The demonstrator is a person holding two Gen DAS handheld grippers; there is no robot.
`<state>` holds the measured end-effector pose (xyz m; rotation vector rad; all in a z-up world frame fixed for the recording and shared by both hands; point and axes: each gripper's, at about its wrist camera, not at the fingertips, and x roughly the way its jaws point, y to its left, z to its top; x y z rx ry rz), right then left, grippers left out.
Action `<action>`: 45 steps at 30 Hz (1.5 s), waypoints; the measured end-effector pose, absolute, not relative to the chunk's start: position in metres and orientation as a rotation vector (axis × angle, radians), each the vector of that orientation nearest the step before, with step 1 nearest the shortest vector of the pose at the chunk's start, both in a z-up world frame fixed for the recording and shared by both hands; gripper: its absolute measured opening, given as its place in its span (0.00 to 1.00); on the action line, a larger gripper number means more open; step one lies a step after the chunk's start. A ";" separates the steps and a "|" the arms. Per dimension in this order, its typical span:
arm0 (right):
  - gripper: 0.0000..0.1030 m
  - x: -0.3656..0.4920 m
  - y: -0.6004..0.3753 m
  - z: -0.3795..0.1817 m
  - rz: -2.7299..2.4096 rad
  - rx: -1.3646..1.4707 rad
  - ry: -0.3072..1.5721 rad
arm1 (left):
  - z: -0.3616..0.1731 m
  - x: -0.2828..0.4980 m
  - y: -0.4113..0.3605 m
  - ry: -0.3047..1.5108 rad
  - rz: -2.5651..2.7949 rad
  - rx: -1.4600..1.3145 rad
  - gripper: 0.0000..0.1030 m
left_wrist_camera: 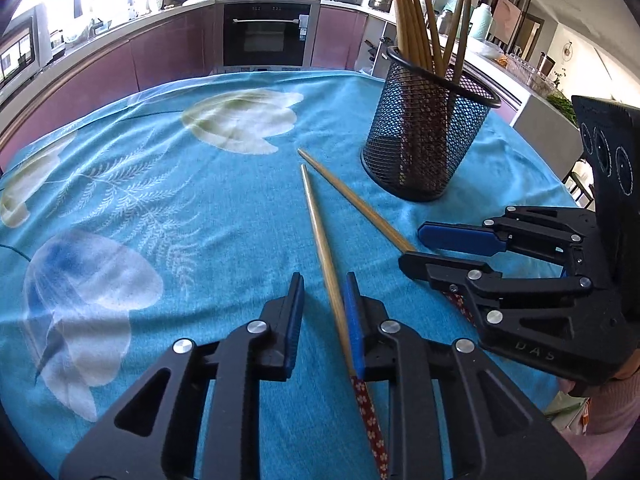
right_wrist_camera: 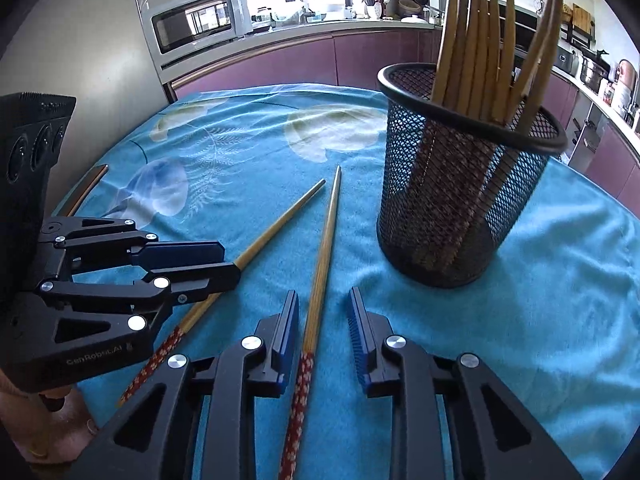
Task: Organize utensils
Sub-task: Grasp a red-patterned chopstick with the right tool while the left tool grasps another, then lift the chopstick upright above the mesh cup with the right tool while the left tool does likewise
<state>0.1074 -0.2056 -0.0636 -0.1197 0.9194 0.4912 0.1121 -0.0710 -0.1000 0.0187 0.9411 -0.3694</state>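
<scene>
— What is lying on the table?

— Two bamboo chopsticks with red flower-patterned handles are resting flat on a turquoise floral tablecloth (left_wrist_camera: 168, 184), tips angling toward each other. The left chopstick (left_wrist_camera: 326, 268) is lying between the spread fingers of the left gripper (left_wrist_camera: 322, 300), close against the right-hand blue pad. The right chopstick (right_wrist_camera: 320, 264) is lying between the parted fingers of the right gripper (right_wrist_camera: 322, 316).

— Is either gripper clamping anything?

— No; both are standing open, straddling their sticks, jaws low over the cloth.

— And the holder?

— A black mesh cup (right_wrist_camera: 460, 184) is standing upright just beyond and to the right of the tips, with a bundle of chopsticks (right_wrist_camera: 484, 36) leaning inside. Kitchen counters are curving behind.
</scene>
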 end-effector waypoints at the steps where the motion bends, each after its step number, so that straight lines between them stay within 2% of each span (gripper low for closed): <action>1: 0.22 0.109 -0.205 -0.064 0.489 -0.119 0.919 | -0.100 0.113 -0.072 0.940 -0.367 0.018 0.20; 12: 0.05 0.116 -0.215 -0.065 0.477 -0.049 0.920 | -0.103 0.120 -0.074 0.940 -0.352 -0.005 0.12; 20: 0.05 0.113 -0.225 -0.060 0.484 0.016 0.902 | -0.102 0.120 -0.072 0.940 -0.348 -0.029 0.08; 35: 0.06 0.111 -0.210 -0.059 0.581 -0.004 0.927 | -0.100 0.116 -0.073 0.937 -0.386 -0.024 0.07; 40: 0.09 0.115 -0.206 -0.065 0.573 -0.020 0.944 | -0.100 0.116 -0.073 0.939 -0.399 -0.034 0.07; 45: 0.06 0.117 -0.208 -0.066 0.573 -0.015 0.941 | -0.101 0.117 -0.073 0.942 -0.401 -0.037 0.07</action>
